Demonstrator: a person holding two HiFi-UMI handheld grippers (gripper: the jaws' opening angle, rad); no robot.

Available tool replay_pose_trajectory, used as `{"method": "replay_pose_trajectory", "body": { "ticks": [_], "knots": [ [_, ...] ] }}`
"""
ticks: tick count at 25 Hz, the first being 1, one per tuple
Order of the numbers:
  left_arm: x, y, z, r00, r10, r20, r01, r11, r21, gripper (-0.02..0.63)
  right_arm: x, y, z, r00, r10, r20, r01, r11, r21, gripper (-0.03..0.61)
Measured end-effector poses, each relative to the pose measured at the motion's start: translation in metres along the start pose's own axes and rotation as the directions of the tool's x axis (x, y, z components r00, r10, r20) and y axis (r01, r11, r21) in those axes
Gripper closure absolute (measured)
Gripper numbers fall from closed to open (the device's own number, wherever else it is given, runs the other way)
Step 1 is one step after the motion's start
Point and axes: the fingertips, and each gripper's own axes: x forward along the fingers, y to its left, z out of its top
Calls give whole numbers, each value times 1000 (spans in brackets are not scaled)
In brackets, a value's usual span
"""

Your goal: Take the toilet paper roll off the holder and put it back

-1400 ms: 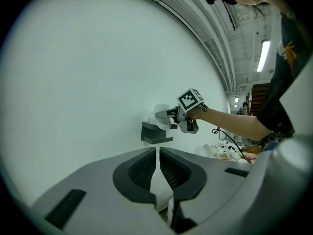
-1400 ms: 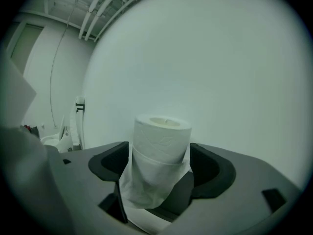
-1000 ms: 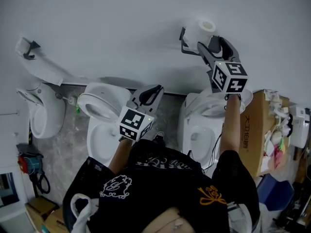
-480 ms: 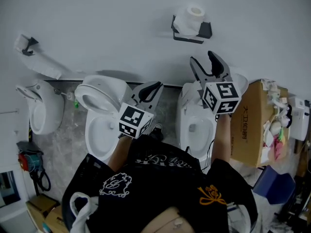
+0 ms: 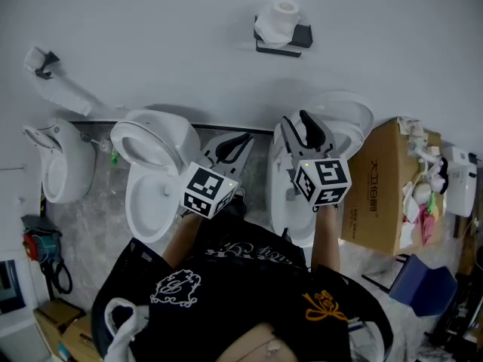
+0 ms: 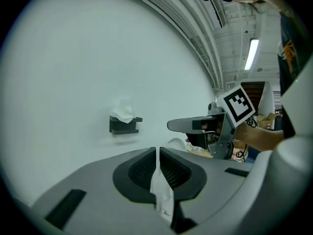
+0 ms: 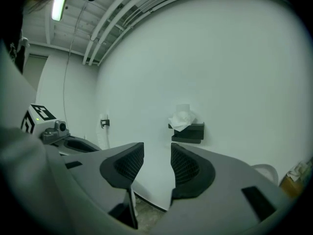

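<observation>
Right hand-held gripper (image 5: 298, 119) back from roll (image 5: 275, 19), empty jaws closing

Cool, even light is washing the white wall (image 5: 151, 44), a ceiling tube (image 6: 253, 54) glowing overhead. Both gripper views are bending and darkening at their corners.

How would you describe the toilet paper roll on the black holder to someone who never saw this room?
Look at the white wall. Above the right toilet a black holder is fixed, with the toilet paper roll resting on it. The holder far left only trails a long strip; this one bears a whole roll, core showing.
</observation>
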Motion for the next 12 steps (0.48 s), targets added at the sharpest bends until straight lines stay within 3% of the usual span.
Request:
{"method": "replay_pose_trajectory", "body": {
  "ticks": [12],
  "knots": [
    [-37, -77, -25, 1000, -8, -25, 9, 1000, 7, 589, -91, 52, -64, 997, 66, -47, -64, 997, 34, 453]
  ]
}}
